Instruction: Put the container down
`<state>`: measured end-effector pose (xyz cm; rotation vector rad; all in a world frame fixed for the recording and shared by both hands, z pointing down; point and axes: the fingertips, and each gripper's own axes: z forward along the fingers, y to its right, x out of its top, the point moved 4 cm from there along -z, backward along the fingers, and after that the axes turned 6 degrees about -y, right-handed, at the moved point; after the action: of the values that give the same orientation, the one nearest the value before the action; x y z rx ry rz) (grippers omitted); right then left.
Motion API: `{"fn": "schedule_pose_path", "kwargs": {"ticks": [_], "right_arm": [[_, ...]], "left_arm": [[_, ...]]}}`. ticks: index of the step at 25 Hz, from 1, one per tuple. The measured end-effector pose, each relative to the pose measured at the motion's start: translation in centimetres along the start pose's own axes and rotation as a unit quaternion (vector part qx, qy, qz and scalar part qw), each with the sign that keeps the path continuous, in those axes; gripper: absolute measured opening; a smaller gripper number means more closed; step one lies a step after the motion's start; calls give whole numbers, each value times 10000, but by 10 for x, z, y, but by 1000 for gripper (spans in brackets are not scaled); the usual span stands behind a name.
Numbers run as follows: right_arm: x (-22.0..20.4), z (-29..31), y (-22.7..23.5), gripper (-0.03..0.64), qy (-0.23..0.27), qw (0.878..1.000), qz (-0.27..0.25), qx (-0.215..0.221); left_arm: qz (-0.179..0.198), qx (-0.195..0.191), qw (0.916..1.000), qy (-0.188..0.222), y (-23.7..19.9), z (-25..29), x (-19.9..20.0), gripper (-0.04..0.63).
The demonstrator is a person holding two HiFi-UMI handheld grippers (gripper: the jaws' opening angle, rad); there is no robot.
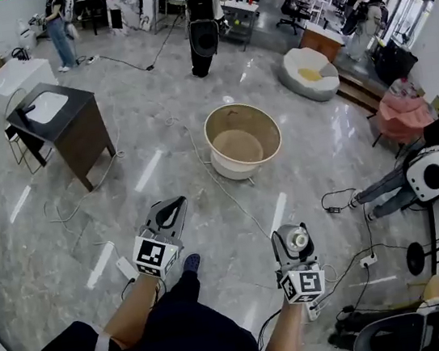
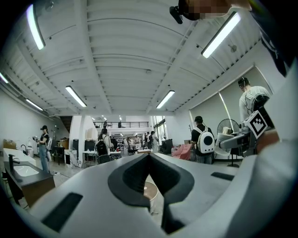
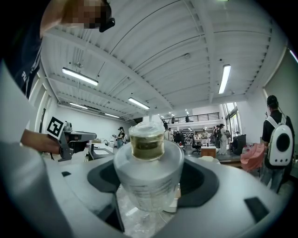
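Your right tool is clenched on a clear plastic container, jaws pressing both sides of the body with the capped end pointing away from you. It's up in the air over the floor, so it isn't set down yet. I'd guess you grip it round the middle so it stays level on the way down. Left tool is closed with nothing in it, hanging off to the side, probably just keeping out of the way. The round tub ahead is well apart from both. There's faint print on the container wall, too blurry to read, and white lettering on your dark clothes that's cut off.
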<state>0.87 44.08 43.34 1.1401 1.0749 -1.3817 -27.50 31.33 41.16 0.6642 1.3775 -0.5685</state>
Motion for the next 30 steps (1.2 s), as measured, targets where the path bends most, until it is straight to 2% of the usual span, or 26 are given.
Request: {"fn": "schedule_pose_path", "kwargs": {"ticks": [5,15,22,30], "right_arm": [[5,15,3,341,15,10000,-97,-15],[-4,38,15,341,-169,9998,-96,-17],[1,72,32,341,-236,9997,-99,-1],[15,136,39,341,-309,9995,-77,23]], "left_arm": [[67,-31,10000,55,-6,11,4,25],[24,24,9999,-99,-16,31,-6,25],[-34,15,9999,-168,-33,69,-9,25],[-95,-3,9998,-180,-75,123,-9,25]]}}
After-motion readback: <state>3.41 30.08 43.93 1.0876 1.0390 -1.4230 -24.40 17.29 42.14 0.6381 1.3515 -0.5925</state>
